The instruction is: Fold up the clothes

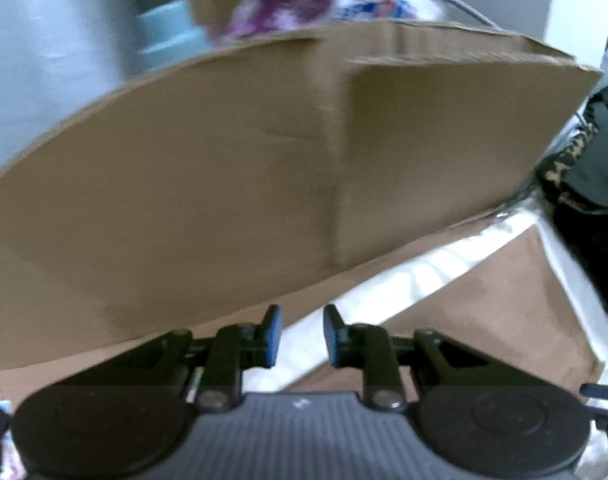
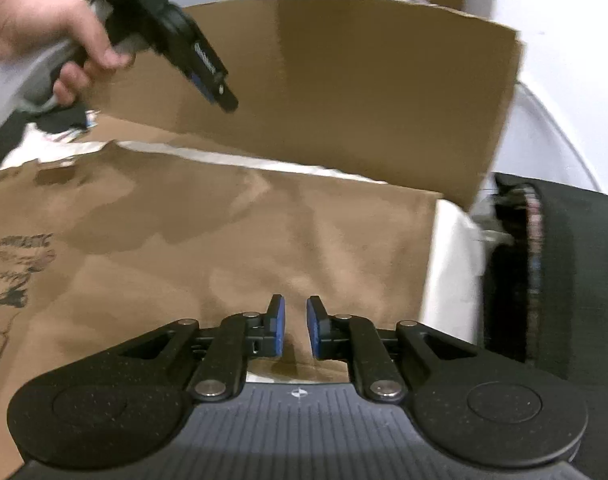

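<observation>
At the left of the right wrist view, the left gripper (image 2: 219, 94) is held aloft by a hand (image 2: 43, 36), its fingers narrowly parted on nothing. The brown shirt (image 2: 231, 240) is spread flat below the cardboard box (image 2: 344, 92). The right gripper (image 2: 295, 330) is held over its hem, narrowly parted and empty. A thin pinch could slip or drag the cloth into wrinkles.

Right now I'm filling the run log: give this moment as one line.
left gripper: open, empty | right gripper: open, empty, over brown shirt | shirt: flat, unfolded | cardboard box: behind shirt
</observation>
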`<state>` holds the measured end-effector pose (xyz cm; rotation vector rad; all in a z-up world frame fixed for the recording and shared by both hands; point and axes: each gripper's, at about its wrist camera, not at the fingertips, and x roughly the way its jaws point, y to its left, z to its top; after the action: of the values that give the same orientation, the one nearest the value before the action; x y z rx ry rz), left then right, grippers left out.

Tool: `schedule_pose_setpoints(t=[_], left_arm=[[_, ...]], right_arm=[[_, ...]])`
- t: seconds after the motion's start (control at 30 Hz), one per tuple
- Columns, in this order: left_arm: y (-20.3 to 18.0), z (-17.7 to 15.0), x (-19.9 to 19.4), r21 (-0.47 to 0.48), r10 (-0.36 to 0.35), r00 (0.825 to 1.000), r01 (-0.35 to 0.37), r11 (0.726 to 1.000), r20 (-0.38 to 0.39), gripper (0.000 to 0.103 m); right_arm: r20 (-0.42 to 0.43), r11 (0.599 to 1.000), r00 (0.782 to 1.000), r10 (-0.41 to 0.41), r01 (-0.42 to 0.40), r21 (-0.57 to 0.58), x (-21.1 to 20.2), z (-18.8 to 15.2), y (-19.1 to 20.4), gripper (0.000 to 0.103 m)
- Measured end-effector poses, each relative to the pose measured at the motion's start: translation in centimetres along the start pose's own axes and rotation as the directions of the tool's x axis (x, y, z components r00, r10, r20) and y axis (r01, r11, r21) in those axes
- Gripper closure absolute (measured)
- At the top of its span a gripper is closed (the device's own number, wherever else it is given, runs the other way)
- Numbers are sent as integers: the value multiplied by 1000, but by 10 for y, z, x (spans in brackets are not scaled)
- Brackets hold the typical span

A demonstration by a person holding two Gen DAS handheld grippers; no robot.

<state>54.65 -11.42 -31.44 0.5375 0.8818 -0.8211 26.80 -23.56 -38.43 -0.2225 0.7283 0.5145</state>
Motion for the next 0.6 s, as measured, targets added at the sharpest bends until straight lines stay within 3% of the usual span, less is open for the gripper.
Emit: schedule_pose_setpoints(t=[0.07, 0.17, 0.43, 0.6], left_arm=[[14, -5, -5, -13, 6, 1000, -6, 1000, -15, 83], [25, -20, -7, -53, 1, 1000, -2, 999, -23, 83], [11, -45, 19, -109, -64, 997, 58, 992, -49, 87], [-1, -44, 37, -111, -75, 994, 66, 992, -82, 89]], right_arm=[[10, 999, 999, 36, -35, -26, -1, -2, 6, 75], [0, 998, 998, 55, -55, -35, 3, -3, 12, 74], [-69, 998, 996, 56, -58, -24, 21, -10, 9, 74], [-95, 998, 994, 56, -58, -13, 25, -16, 8, 74]])
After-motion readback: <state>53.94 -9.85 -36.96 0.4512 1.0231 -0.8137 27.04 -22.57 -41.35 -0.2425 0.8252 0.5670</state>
